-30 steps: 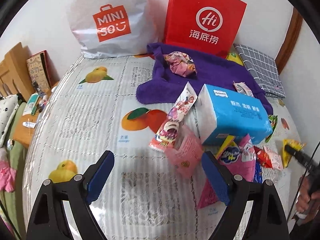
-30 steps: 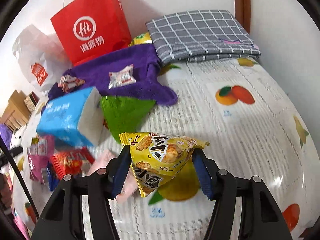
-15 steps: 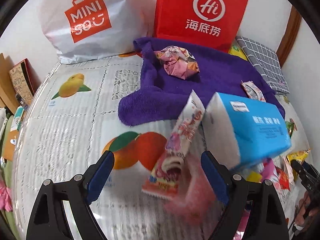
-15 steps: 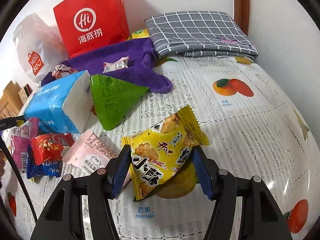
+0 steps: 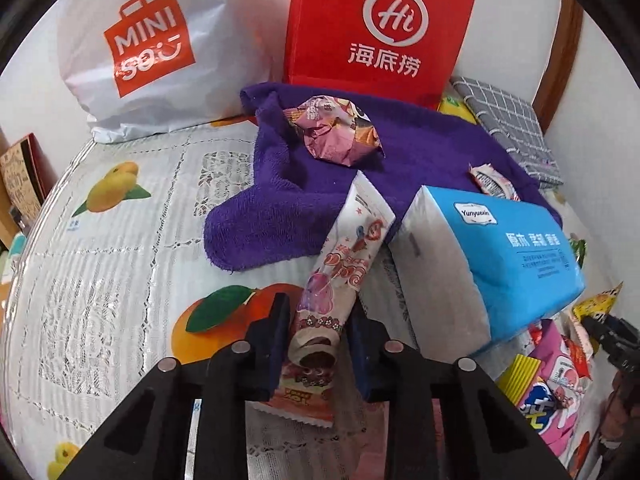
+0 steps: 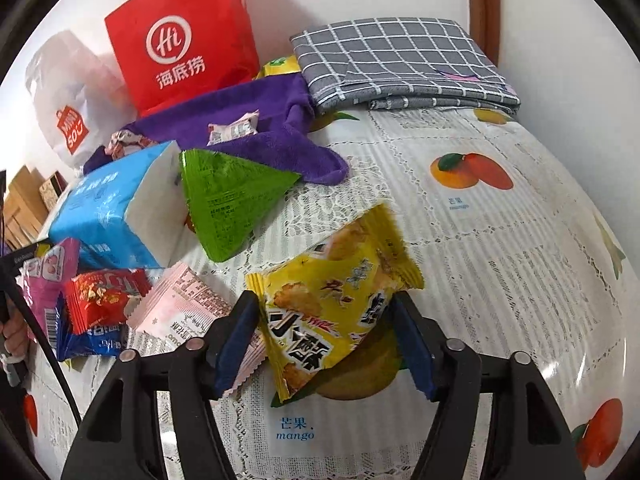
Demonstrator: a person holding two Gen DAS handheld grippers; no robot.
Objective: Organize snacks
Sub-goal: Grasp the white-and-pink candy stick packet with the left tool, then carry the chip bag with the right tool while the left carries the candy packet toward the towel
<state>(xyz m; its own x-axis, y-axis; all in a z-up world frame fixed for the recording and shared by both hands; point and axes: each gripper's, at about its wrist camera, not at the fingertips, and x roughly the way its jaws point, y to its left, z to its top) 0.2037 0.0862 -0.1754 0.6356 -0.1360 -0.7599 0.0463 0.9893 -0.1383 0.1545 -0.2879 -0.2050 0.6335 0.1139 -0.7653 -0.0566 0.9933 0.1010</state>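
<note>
now left gripper closing on pink snack packet.

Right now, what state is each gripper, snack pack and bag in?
left gripper: jaws closing on the long pink snack pack, creased between them
right gripper: jaws opening around the yellow snack pack, lying on the tablecloth
green snack pack: sealed, leaning on the tissue pack
red bag: upright against the wall
white bag: slumped beside it
</note>
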